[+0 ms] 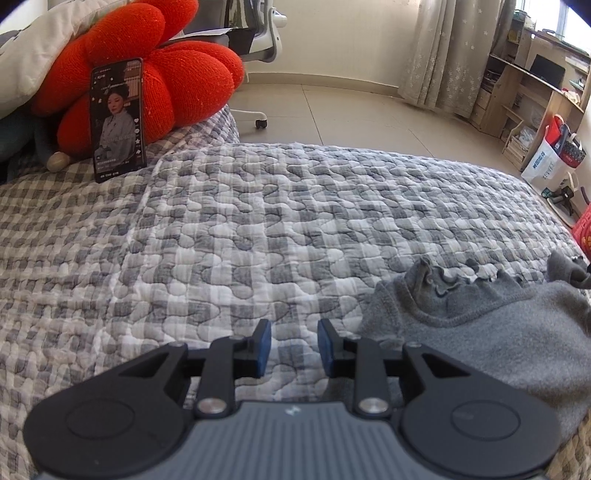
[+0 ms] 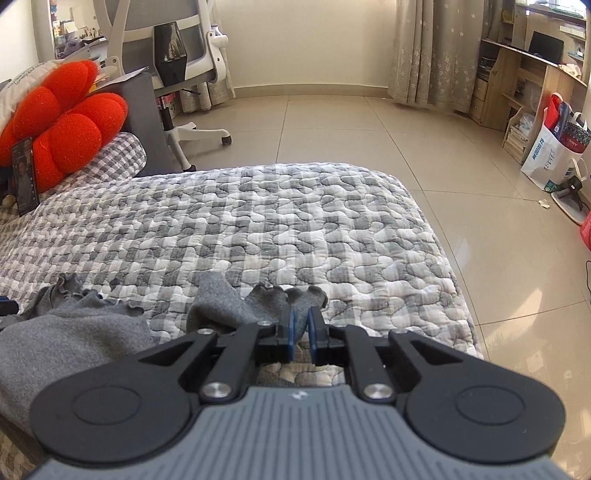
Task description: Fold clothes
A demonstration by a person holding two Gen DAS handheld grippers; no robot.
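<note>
grey garment (image 2: pixel 74 332) rumpled on checked quilt (image 2: pixel 258 221)

Both wrist views look steeply down, close — sharing the quilted bed (image 1: pixel 280 221).

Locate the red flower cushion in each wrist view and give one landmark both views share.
Left wrist view: red flower cushion at upper left, behind the propped phone.
Right wrist view: it sits at the left edge, the same phone leaning against it.
Shared landmark: the white-based office chair.
</note>
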